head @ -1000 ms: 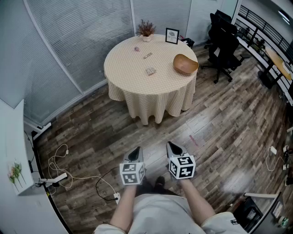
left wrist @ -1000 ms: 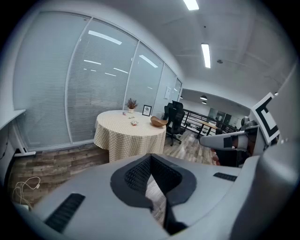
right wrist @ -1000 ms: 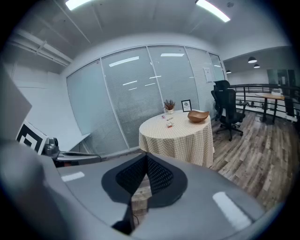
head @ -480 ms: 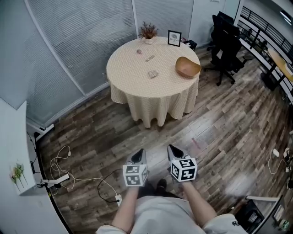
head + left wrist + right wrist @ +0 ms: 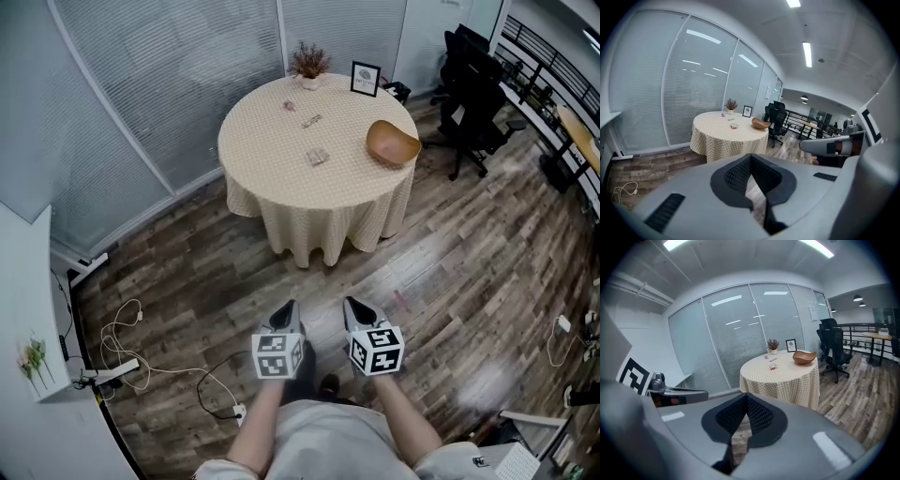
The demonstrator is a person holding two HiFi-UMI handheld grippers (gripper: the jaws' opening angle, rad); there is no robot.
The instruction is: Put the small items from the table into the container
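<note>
Progress: nothing is stowed yet. Left gripper (image 5: 283, 317) and right gripper (image 5: 357, 311) are empty, jaws together, well short of the table (image 5: 272, 178). Three small items lie on it: far item (image 5: 289, 106), middle item (image 5: 312, 120), near item (image 5: 317, 157). All three are left to move. The bowl (image 5: 394, 142) sits near the right edge, opening upward. Middle item's long axis runs lower left to upper right in the head view; the others are too small to read.

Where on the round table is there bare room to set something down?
Bare cloth on the cream checked round table: the near half, in front of the wooden bowl. Crowded at the far edge: potted plant and framed picture.
</note>
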